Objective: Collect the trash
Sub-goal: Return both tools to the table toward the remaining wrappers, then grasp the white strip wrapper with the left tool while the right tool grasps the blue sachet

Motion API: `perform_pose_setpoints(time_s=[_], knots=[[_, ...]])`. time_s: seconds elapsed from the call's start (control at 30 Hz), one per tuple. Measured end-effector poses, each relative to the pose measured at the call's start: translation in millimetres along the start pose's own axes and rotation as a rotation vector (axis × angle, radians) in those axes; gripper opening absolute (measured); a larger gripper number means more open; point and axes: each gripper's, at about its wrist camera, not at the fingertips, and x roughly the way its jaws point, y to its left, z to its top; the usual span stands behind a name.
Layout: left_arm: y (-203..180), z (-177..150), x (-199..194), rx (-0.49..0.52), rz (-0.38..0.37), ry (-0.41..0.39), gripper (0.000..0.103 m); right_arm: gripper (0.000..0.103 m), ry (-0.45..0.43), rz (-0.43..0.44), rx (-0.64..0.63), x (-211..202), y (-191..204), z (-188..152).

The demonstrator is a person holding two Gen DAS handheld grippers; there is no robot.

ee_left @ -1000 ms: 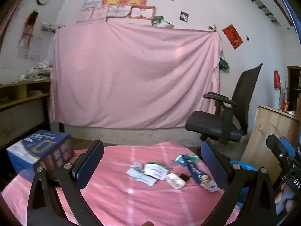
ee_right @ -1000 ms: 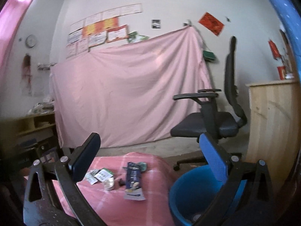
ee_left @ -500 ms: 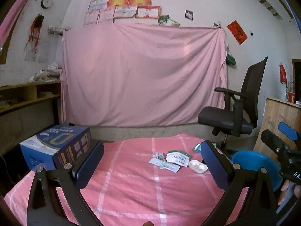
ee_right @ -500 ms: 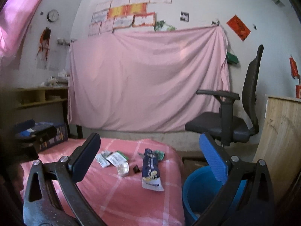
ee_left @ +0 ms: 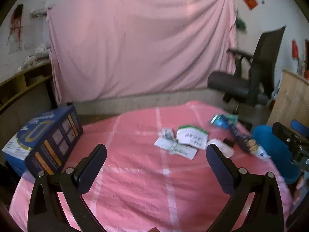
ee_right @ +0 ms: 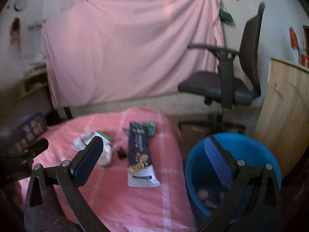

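Where the pink tablecloth point(ee_right: 135, 203) ends: one blue bucket point(ee_right: 256, 148). On it: one dark-blue snack wrapper point(ee_right: 140, 154), two white papers point(ee_left: 190, 136), one green packet point(ee_right: 150, 127). Left gripper point(ee_left: 156, 153) and right gripper point(ee_right: 154, 150): both spread wide, empty.

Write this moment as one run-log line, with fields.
phase: approach | left gripper: open, empty | right gripper: open, empty | trash: snack wrapper, papers on table | bin: beside table
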Motion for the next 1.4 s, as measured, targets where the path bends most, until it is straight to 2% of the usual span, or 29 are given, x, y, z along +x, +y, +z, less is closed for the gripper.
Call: perform_pose_setpoints(time_s=[0.13,0.27,0.37,0.5,0.67,0.7,0.77,0.97,1.07,1.13,1.4], knots=[[-3.0,4.4,26.3,-0.008,-0.002,0.070,0.101,0.103,0.110,0.033,0.039,26.7,-3.8,-0.3],[-1.6,8.5,49.0,-0.050,-0.042,0.133,0.101,0.102,0.192,0.073,0.045,45.9,-2.7,-1.4],[-1.3,12.6,65.4,-0.082,-0.060,0.185,0.098,0.093,0.226,0.084,0.030,54.0,2.0,-2.2],[-3.3,18.0,81.0,-0.106,-0.079,0.242,0.082,0.085,0.258,0.097,0.026,61.4,6.7,-3.6],[-6.6,17.4,93.2,-0.129,-0.086,0.315,0.063,0.083,0.292,0.108,0.030,67.3,7.3,-4.9],[-7.5,17.1,96.2,-0.122,-0.076,0.326,0.063,0.082,0.303,0.112,0.030,69.2,7.6,-5.8],[-8.7,16.9,95.5,-0.109,-0.069,0.324,0.061,0.082,0.321,0.115,0.030,73.1,8.5,-6.7],[0.4,16.1,89.0,-0.136,-0.107,0.324,0.028,0.080,0.336,0.121,0.037,75.7,9.2,-9.4],[8.5,14.1,83.8,-0.169,-0.135,0.324,0.019,0.073,0.336,0.129,0.047,73.5,7.4,-10.1],[14.9,11.9,78.9,-0.192,-0.160,0.321,0.015,0.065,0.337,0.139,0.057,72.4,5.7,-11.0],[31.2,6.5,59.0,-0.227,-0.203,0.310,0.008,0.062,0.321,0.179,0.093,63.0,-1.4,-12.8]])
